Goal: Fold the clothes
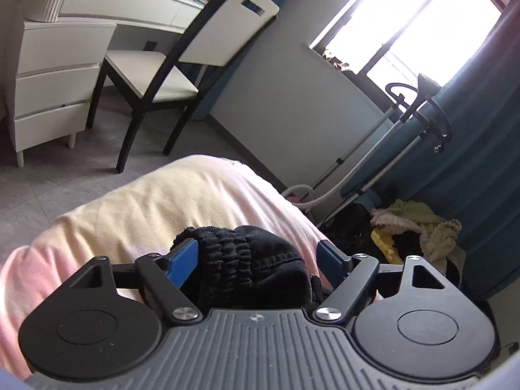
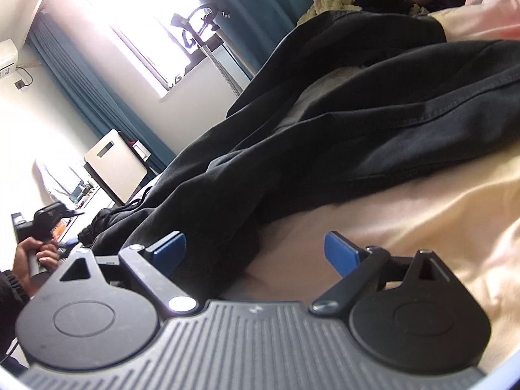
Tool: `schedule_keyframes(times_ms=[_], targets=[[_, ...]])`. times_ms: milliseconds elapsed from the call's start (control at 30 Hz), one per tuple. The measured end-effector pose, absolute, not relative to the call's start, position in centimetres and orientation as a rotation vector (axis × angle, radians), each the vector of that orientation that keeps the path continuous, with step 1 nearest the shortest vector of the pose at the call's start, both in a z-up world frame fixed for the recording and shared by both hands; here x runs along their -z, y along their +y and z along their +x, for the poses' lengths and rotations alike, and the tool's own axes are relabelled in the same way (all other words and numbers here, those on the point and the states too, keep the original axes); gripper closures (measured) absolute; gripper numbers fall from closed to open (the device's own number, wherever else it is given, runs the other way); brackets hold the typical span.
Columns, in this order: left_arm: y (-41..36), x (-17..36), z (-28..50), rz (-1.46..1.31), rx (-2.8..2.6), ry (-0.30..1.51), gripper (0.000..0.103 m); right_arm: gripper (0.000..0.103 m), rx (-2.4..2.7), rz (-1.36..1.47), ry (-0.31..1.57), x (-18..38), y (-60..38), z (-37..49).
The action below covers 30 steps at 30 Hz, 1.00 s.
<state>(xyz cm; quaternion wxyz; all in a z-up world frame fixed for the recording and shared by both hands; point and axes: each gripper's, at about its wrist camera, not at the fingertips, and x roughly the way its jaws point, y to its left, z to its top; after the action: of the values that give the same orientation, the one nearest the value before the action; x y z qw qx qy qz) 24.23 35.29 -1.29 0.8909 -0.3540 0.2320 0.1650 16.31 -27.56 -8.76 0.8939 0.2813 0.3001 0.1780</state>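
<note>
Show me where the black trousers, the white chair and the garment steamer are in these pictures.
black trousers (image 2: 357,130): right wrist view, on a leg lying over the bed.
white chair (image 1: 224,32): left wrist view, on the backrest.
garment steamer (image 1: 419,110): left wrist view, on the upright pole.

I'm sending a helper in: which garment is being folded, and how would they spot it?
On the bed's pink and cream blanket lie black trousers, spread out long. Their ribbed elastic waistband sits between the left gripper pads. Nothing else on the blanket is black.
</note>
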Motion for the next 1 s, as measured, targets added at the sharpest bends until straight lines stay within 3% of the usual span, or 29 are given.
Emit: schedule_keyframes(times_ms=[200,400,500,533,600,833,1000], targets=[[32.0,1.4,18.6,-0.631,-0.108,0.569,0.015,0.009,-0.338,0.615,0.574,7.7,-28.6,15.2],[25.4,6.7,14.9,-0.39,0.1,0.785,0.017,0.009,-0.312,0.669,0.536,6.8,-30.0,13.5],[23.4,8.2,14.9,-0.341,0.093,0.869,0.05,0.009,-0.289,0.661,0.514,6.4,-30.5,13.0],[23.0,8.1,14.9,-0.335,0.087,0.888,0.074,0.009,-0.277,0.658,0.508,6.3,-30.7,12.8],[22.9,7.1,14.6,-0.356,0.037,0.908,0.089,0.009,-0.245,0.667,0.502,6.4,-31.2,12.6],[25.3,1.3,9.2,-0.455,0.04,0.866,0.093,0.009,-0.053,0.65,0.492,6.5,-33.3,11.6],[26.8,3.3,6.2,-0.47,0.065,0.857,0.092,0.009,0.069,0.64,0.447,6.1,-35.0,11.4]])
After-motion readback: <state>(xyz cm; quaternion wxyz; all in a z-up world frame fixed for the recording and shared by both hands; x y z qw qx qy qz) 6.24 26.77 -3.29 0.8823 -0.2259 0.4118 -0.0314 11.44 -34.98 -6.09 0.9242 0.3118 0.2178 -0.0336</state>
